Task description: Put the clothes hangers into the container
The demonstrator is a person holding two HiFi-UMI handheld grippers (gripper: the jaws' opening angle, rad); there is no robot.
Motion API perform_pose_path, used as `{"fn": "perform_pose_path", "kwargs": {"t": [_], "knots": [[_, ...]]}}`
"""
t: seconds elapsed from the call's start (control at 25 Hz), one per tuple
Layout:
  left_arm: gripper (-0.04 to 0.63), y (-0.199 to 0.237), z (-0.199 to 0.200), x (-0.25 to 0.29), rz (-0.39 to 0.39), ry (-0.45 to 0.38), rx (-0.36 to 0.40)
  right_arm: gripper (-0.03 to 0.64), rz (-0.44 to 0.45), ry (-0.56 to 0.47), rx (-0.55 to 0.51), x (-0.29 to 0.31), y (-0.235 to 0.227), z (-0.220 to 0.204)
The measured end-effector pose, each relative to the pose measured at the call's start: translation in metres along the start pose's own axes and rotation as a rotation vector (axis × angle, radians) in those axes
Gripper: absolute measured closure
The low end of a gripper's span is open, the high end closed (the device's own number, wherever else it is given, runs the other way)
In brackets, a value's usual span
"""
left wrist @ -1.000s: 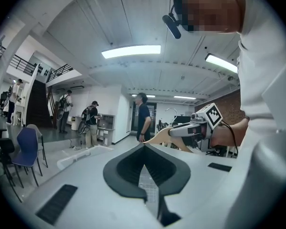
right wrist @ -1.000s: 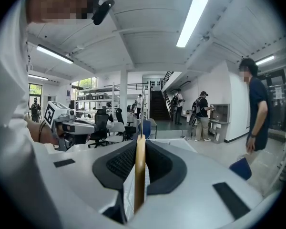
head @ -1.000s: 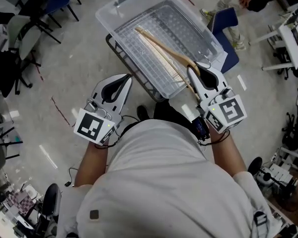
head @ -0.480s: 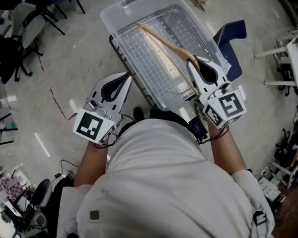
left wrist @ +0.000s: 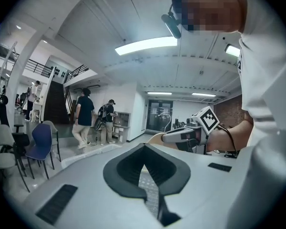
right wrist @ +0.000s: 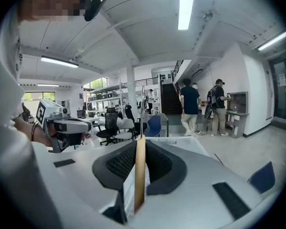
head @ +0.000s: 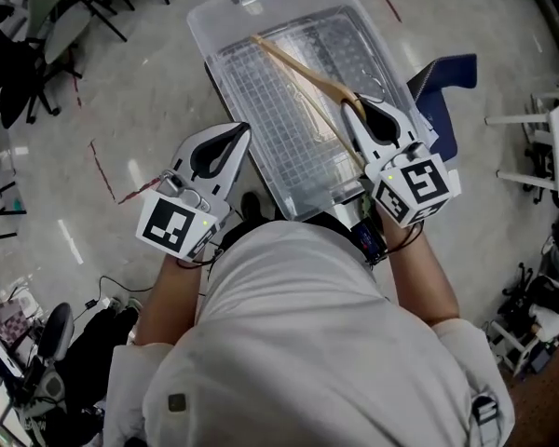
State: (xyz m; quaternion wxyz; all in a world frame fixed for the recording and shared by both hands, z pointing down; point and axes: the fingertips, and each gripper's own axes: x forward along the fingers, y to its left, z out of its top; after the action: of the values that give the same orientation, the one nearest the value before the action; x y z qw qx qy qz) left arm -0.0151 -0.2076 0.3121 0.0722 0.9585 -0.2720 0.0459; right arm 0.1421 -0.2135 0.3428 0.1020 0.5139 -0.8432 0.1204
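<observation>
A clear plastic container (head: 205,21) sits on a wire rack in front of me. A wooden clothes hanger (head: 298,66) slants over its inside, and my right gripper (head: 352,108) is shut on the hanger's near end above the container's right rim. In the right gripper view the hanger (right wrist: 139,171) stands edge-on between the pads, its metal hook (right wrist: 143,104) rising beyond. My left gripper (head: 240,130) hovers left of the container's near corner, jaws together with nothing in them. Its tips (left wrist: 143,146) meet in the left gripper view.
A blue chair (head: 444,77) stands right of the container. Black chairs (head: 37,17) are at the far left and cables (head: 107,304) lie on the floor. People (left wrist: 84,118) stand far off by a staircase. The wire rack's edge (head: 253,161) juts out under the container.
The head view has swung, so the container looks turned. The right gripper keeps its hold on the hanger over the container's right side. The left gripper has hardly moved.
</observation>
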Motion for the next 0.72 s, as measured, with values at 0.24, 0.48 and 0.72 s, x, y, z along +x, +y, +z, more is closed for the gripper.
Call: {"fn": "perform_pose_path", "kwargs": {"t": [0.24, 0.48, 0.72], "knots": [[0.580, 0.012, -0.010, 0.024, 0.043, 0.016, -0.030, 0.552, 0.018, 0.035, 0.038, 0.025, -0.025, -0.021], [0.579, 0.032, -0.022, 0.034, 0.077, 0.030, -0.055, 0.552, 0.051, 0.087, 0.051, 0.059, -0.027, -0.047], [0.580, 0.037, -0.041, 0.047, 0.107, 0.052, -0.069, 0.552, 0.067, 0.132, 0.105, 0.081, -0.044, -0.090]]}}
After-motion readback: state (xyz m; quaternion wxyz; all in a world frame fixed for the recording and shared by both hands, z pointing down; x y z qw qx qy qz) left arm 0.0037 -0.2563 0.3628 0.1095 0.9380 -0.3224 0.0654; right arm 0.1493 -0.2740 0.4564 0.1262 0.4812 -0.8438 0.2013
